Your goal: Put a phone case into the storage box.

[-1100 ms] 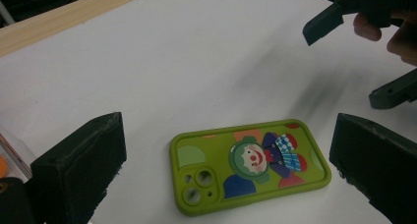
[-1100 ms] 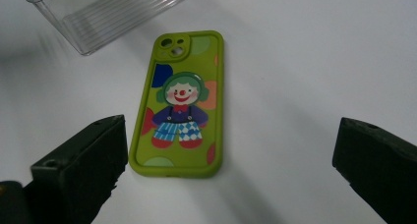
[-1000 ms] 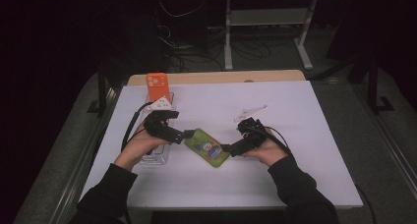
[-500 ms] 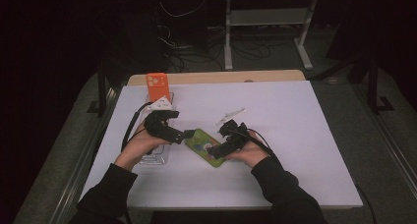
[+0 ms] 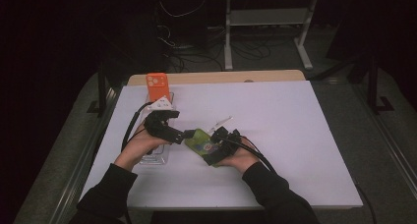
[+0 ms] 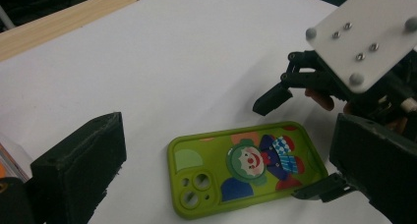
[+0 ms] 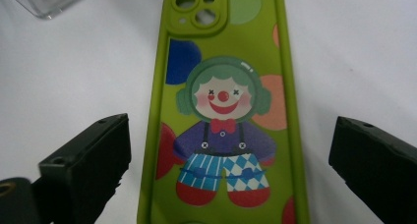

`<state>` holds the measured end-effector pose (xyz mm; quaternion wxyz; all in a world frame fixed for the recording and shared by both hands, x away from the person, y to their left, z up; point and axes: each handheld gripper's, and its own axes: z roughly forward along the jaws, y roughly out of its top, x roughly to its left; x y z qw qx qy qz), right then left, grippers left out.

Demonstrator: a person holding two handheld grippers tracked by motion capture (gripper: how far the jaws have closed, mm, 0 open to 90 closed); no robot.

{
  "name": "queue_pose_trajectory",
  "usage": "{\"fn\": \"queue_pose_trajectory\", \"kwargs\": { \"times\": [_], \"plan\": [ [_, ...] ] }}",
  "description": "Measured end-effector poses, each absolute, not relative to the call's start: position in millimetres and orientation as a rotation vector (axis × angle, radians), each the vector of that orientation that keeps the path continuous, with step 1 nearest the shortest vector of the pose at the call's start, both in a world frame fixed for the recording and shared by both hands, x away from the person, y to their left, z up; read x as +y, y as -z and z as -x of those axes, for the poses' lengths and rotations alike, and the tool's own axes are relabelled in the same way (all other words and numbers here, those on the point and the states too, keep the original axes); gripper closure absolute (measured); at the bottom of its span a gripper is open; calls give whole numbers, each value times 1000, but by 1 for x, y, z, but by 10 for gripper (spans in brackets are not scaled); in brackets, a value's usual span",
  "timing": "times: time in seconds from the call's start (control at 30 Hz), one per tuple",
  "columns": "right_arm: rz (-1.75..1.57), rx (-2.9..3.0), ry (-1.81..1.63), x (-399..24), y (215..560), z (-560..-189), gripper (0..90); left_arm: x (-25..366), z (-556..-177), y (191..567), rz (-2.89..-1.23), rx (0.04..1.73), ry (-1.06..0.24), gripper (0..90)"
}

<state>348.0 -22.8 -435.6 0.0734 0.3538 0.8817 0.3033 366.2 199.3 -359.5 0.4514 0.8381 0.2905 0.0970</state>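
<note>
Lying flat near the table's (image 5: 295, 116) front-left, the green phone case (image 7: 223, 111) sits between the right gripper's (image 7: 223, 184) spread jaws — square them on its long edges before closing; left gripper (image 6: 216, 184) also spread, alongside.
</note>
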Motion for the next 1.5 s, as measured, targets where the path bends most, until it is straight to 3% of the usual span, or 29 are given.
{"fn": "queue_pose_trajectory", "kwargs": {
  "times": [0.57, 1.5],
  "plan": [
    [-1018, 2621, -857, -17, 444, -339, 137, 197, -365, 360, -2070, 718, -236, 0],
    [-1020, 2614, -911, -40, 429, -340, 156, 198, -365, 359, -2072, 715, -233, 0]
  ]
}}
